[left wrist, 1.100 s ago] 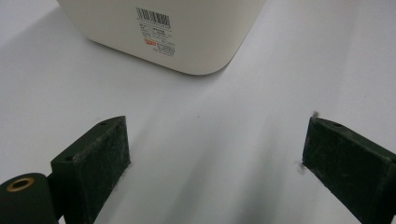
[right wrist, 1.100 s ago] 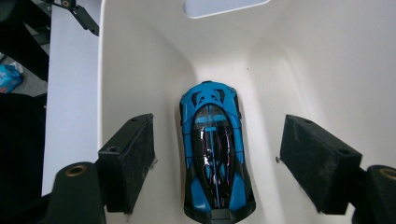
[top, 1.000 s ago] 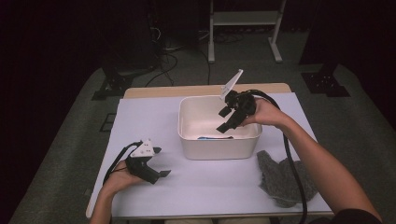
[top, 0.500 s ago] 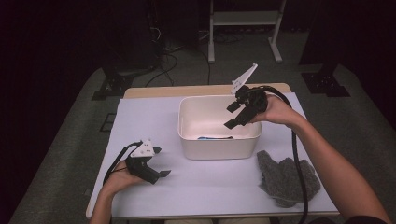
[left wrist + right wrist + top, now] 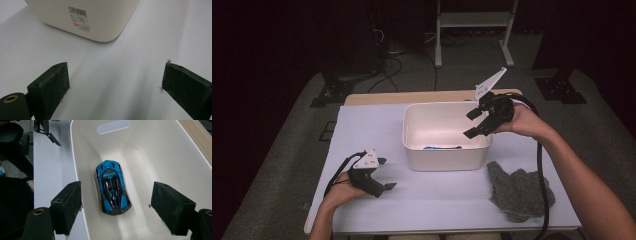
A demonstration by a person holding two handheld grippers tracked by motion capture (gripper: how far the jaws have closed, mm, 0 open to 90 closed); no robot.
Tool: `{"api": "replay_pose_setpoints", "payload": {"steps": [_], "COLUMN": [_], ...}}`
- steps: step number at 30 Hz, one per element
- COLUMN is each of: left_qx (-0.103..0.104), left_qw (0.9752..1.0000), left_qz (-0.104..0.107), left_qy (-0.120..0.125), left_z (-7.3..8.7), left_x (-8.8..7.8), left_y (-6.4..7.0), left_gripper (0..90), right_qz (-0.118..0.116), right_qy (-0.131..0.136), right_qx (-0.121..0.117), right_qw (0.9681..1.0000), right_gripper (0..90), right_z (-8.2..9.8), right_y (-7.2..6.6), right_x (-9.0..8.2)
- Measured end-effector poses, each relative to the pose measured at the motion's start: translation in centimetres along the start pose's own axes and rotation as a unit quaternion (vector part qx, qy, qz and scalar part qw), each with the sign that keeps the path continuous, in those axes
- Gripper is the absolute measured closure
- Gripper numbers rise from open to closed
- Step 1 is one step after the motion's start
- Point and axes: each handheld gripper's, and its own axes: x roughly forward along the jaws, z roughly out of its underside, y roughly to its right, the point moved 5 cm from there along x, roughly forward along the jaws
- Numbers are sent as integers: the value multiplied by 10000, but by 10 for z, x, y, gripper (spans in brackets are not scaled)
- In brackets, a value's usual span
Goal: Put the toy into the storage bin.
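Note:
A white plastic bin stands mid-table with a blue toy car lying on its floor. My right gripper hangs open over the bin's right rim, tilted down toward the inside, with nothing between its jaws. In the right gripper view the blue toy car lies lengthwise in the bin, well below the spread pads. My left gripper rests open on the table at the front left, pointing toward the bin, its pads wide apart over bare table.
A crumpled grey cloth lies at the front right, with the right gripper's black cable draped across it. The white table cover ends at a wooden strip along the far edge. Dark floor and stands surround the table.
My right gripper has drawn up and to the right, from over the bin's inside to above its right rim. The left gripper has stayed put.

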Motion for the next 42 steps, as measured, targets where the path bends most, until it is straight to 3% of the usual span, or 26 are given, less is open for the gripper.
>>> {"api": "replay_pose_setpoints", "payload": {"steps": [14, 27, 42], "left_qx": [-17, -48, -69], "left_qw": [10000, 10000, 10000], "left_qz": [2, -21, -46], "left_qy": [-5, 23, 23], "left_z": [0, 1, 2], "left_x": [0, -3, -4], "left_y": [0, 0, 0], "left_gripper": [70, 70, 70], "right_qz": [162, 233, 301], "right_qy": [225, 371, 642], "right_qx": [161, 330, 669], "right_qw": [9995, 9985, 9952], "right_gripper": [225, 222, 213], "right_z": [27, 52, 85], "right_y": [-4, -7, -9], "right_x": [-26, -37, -47]}}
